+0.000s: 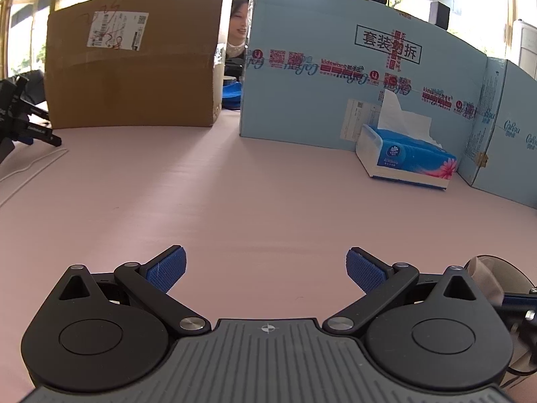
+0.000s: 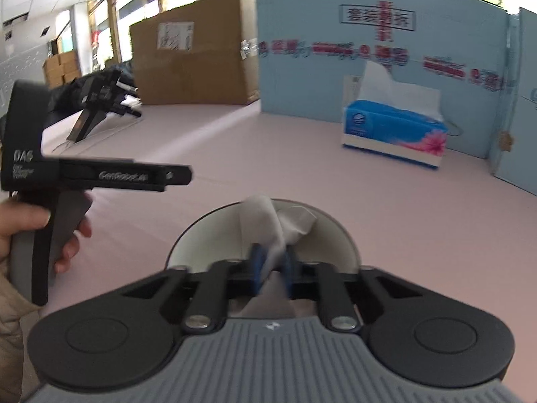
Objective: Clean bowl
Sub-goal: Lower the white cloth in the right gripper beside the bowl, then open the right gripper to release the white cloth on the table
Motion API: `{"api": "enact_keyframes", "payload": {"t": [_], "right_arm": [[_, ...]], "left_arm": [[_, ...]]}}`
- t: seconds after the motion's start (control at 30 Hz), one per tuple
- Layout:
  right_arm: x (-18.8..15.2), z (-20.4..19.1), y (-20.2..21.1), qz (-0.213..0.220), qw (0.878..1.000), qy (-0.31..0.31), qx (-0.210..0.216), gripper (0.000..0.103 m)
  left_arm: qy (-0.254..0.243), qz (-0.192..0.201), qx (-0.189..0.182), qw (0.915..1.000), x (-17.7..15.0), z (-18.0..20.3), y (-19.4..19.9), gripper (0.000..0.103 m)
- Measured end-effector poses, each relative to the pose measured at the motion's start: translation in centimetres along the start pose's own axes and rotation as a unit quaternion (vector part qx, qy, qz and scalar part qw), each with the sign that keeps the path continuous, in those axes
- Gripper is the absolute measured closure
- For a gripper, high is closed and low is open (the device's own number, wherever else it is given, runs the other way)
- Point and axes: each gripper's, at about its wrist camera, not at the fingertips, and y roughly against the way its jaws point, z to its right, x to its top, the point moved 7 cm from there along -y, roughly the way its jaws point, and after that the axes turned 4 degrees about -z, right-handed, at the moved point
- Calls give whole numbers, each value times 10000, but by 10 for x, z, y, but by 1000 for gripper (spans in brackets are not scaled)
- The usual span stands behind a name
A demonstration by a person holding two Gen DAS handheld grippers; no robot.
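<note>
In the right wrist view my right gripper (image 2: 271,265) is shut on a crumpled white tissue (image 2: 282,225) that sits inside a bowl (image 2: 208,228) with a white inside and a dark rim, on the pink table. The left gripper's body (image 2: 84,174) shows to the left of the bowl, held by a hand and apart from it. In the left wrist view my left gripper (image 1: 265,268) is open and empty above bare table. The bowl's edge (image 1: 503,268) with the tissue shows at the lower right of that view.
A blue tissue box (image 1: 406,158) with a sheet sticking up stands at the back right, also in the right wrist view (image 2: 392,134). Behind it stand a light blue carton (image 1: 335,84) and a brown carton (image 1: 134,67). Another black tool (image 2: 97,107) lies at the far left.
</note>
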Motion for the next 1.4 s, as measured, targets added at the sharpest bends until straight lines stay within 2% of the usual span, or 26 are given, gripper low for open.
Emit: {"api": "enact_keyframes", "payload": {"t": [0.17,0.27,0.37,0.47,0.7,0.8,0.9,0.97,1.03,1.23,1.3,1.4], "right_arm": [[13,22,47,691,9971,-248,-215,100],[23,50,89,1137,9906,-424,-631,100],[21,71,108,1279,9856,-485,-991,100],[14,81,103,1180,9853,-529,-1115,100],[-31,97,34,189,9918,-746,-1023,99],[-39,92,21,2,9925,-790,-935,94],[-37,90,27,36,9923,-825,-918,88],[-36,94,31,53,9918,-920,-889,76],[-36,95,32,84,9915,-942,-893,68],[-32,98,46,310,9912,-936,-886,67],[-29,102,53,451,9895,-900,-1035,64],[-25,114,64,690,9817,-854,-1559,54]], "left_arm": [[-33,32,-48,10000,0,3,4,0],[-76,53,-71,9999,0,7,5,0],[-97,56,-69,9999,0,10,5,0],[-124,24,-31,9999,-2,12,3,0],[-214,-64,16,9997,-6,15,-2,0],[-215,-79,22,9997,-5,15,-3,0],[-215,-95,23,9997,-5,15,-5,0],[-225,-110,19,9997,-6,16,-7,0],[-231,-117,24,9997,-6,17,-8,0],[-227,-91,30,9997,-5,17,-6,0],[-243,-82,28,9997,-5,19,-5,0],[-330,-130,50,9994,-5,24,-8,0]]}}
